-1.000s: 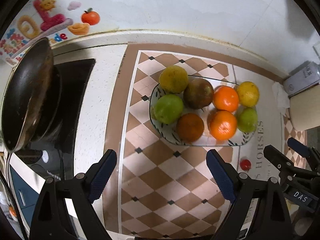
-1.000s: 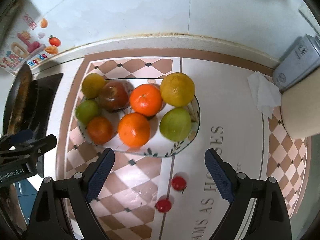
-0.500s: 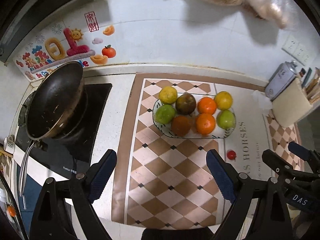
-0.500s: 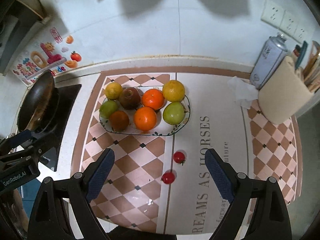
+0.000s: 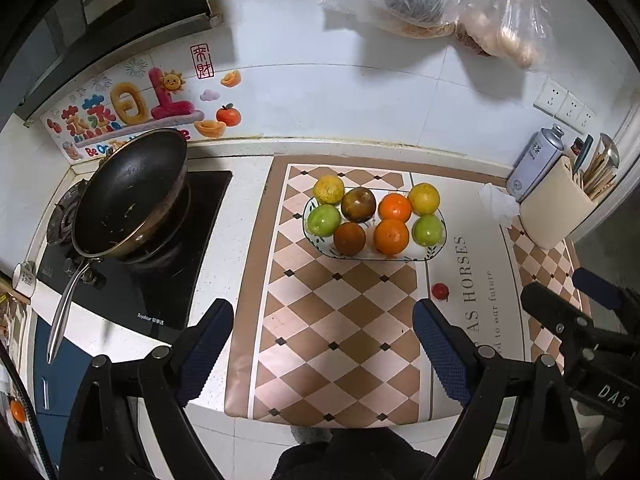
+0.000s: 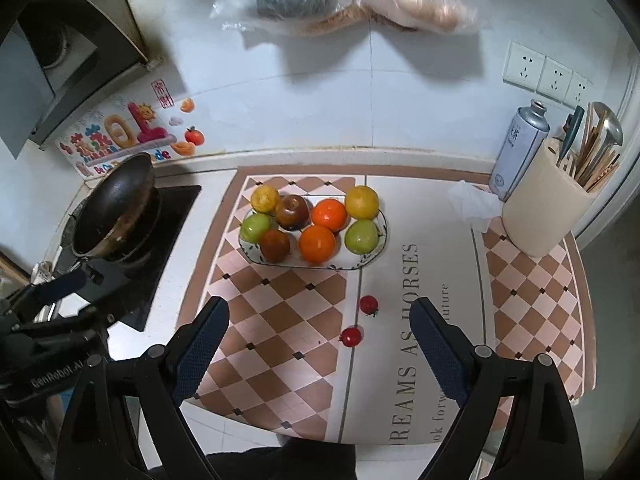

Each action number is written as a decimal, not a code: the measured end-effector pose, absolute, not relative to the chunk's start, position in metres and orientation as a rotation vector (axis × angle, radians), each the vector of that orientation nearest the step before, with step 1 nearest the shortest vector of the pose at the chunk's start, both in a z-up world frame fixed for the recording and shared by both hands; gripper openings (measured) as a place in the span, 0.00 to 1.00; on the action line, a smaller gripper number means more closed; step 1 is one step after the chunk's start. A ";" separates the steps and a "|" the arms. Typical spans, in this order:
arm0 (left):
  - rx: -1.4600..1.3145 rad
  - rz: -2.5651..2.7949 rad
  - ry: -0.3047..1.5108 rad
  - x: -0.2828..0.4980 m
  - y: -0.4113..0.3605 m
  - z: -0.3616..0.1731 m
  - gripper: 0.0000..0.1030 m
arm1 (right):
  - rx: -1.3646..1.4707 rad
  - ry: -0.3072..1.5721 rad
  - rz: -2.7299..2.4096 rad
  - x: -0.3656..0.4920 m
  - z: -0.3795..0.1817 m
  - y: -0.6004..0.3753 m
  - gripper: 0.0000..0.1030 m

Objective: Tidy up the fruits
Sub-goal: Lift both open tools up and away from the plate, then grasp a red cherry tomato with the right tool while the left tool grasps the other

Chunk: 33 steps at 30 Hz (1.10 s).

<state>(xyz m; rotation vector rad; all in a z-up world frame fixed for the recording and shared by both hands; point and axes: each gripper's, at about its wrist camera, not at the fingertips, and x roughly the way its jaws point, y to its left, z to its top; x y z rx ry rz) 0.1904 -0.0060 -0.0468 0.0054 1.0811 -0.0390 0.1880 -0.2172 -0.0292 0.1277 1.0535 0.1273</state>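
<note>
**Both claws held high and empty over a filled fruit plate**

The left claw (image 5: 323,336) and the right claw (image 6: 319,336) each hang well above the desk (image 5: 244,216), jaws spread wide with nothing between them. Held this high, each camera takes in the whole layout at once, which suits choosing a target more than reaching for one.

The fruit plate (image 6: 370,258) sits on the checkered mat (image 6: 280,320), toward the wall. It carries 8 pieces in 2 rows of 4, packed so that neighbours touch: a yellow citrus (image 6: 265,199), a dark red-brown fruit (image 6: 293,212), an orange (image 6: 329,215) and a larger yellow citrus (image 6: 362,202) behind; a green fruit (image 6: 256,228), a dark reddish fruit (image 6: 275,245), a second orange (image 6: 317,243) and a second green fruit (image 6: 361,237) in front. Packing them tight probably keeps round fruit from rolling.

2 cherry tomatoes lie loose on the mat, well apart from the plate: one (image 6: 368,305) nearer it, one (image 6: 351,337) closer to the right claw. The left view shows only one (image 5: 440,291); the other may be hidden behind a finger. They look like the remaining work, and being small, smooth and round, they would need a centred, gentle pinch.

A frying pan (image 5: 132,196) rests tilted on the stove at the left, clear of the fruit.
</note>
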 end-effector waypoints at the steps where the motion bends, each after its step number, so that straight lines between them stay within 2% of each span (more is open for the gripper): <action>1: 0.003 -0.037 1.082 0.189 -0.005 -0.047 0.89 | 0.131 1.054 0.131 0.188 -0.029 -0.216 0.91; 12: 0.022 -0.009 1.127 0.203 -0.011 -0.067 0.89 | 0.246 1.114 0.185 0.201 -0.053 -0.227 0.91; 14: 0.072 0.019 1.140 0.211 -0.017 -0.078 0.96 | 0.292 1.134 0.180 0.208 -0.067 -0.241 0.91; 19: 0.136 0.056 1.169 0.232 -0.029 -0.115 0.96 | 0.362 1.190 0.111 0.229 -0.120 -0.282 0.91; 23: 0.156 0.058 1.239 0.250 -0.042 -0.153 0.96 | 0.409 1.281 0.069 0.252 -0.188 -0.303 0.91; 25: 0.168 0.059 1.277 0.258 -0.050 -0.173 0.96 | 0.437 1.320 0.075 0.264 -0.223 -0.305 0.86; 27: 0.178 0.060 1.314 0.265 -0.056 -0.192 0.96 | 0.426 1.355 0.082 0.276 -0.252 -0.301 0.71; 31: 0.191 0.063 1.388 0.278 -0.066 -0.226 0.96 | 0.379 1.391 0.092 0.292 -0.290 -0.287 0.61; 33: 0.182 0.056 1.418 0.281 -0.070 -0.237 0.96 | 0.368 1.410 0.107 0.297 -0.305 -0.280 0.48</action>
